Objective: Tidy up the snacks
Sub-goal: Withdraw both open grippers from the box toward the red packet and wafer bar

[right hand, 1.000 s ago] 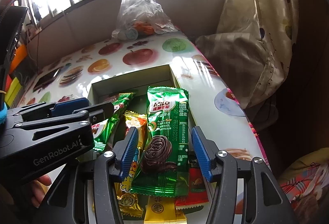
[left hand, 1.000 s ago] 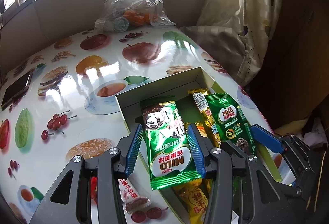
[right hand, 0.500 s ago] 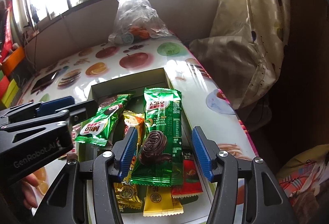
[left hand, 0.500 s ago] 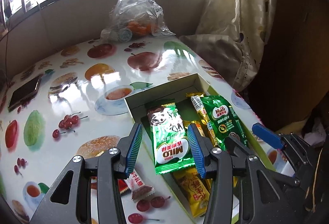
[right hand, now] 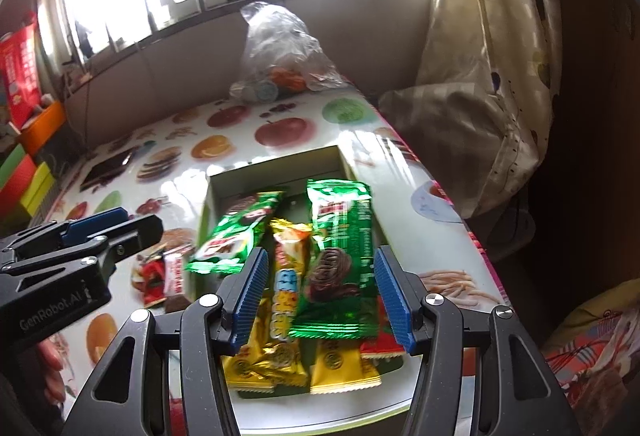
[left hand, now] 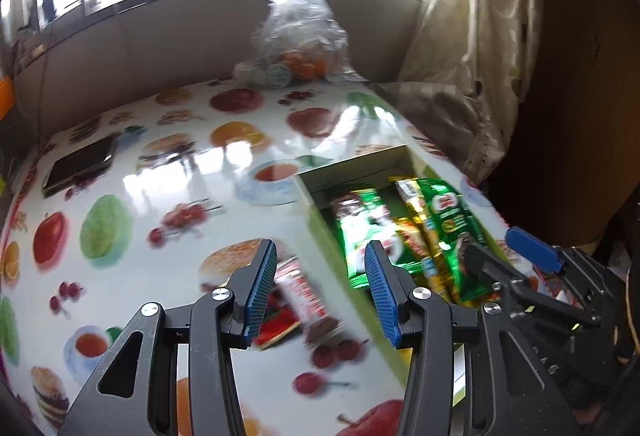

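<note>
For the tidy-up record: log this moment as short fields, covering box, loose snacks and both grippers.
box: open white box on the fruit-print table
in box: two green packets, yellow packets, a red one
outside box: red-and-white snack on the table, left of the box
left gripper: open, empty, above that snack
right gripper: open, empty, above the box
far end: clear plastic bag; phone

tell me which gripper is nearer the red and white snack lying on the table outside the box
Left. The left gripper hangs right over the red and white snack, which shows between its open jaws. The right gripper is over the box, off to the side.
</note>
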Motion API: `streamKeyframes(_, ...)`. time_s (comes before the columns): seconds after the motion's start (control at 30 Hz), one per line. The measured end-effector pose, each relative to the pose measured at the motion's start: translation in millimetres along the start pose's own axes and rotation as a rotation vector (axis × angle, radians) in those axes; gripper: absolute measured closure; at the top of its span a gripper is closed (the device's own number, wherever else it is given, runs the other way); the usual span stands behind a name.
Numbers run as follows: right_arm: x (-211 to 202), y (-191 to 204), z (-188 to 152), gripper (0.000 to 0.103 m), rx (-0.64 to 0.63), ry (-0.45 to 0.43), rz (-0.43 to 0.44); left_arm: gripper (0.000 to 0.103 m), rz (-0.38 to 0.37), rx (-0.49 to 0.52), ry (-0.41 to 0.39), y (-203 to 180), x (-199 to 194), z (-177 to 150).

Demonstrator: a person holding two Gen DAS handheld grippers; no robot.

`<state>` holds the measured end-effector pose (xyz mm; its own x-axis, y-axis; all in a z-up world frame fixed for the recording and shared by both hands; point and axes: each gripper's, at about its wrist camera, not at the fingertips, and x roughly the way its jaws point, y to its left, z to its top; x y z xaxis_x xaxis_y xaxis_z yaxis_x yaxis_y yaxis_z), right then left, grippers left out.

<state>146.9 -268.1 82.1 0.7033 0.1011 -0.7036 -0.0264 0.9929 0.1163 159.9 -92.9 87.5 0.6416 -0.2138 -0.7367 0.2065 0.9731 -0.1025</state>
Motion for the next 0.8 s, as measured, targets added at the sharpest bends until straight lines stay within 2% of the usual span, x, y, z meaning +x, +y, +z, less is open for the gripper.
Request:
streamKeyframes(0.6, -1.9, 55.8, -9.4, 0.048, -0.089, 0.024, 0.11, 0.056, 0.065, -0.136, 0.048, 73.3, -3.8, -39.5)
streamKeyframes(0.8, 4.3, 79.8, -10.8, 0.048, -0.15, 0.041, 0.14, 0.056, 0.05, -0.152, 0.072, 82.6, 5.5, -45.6)
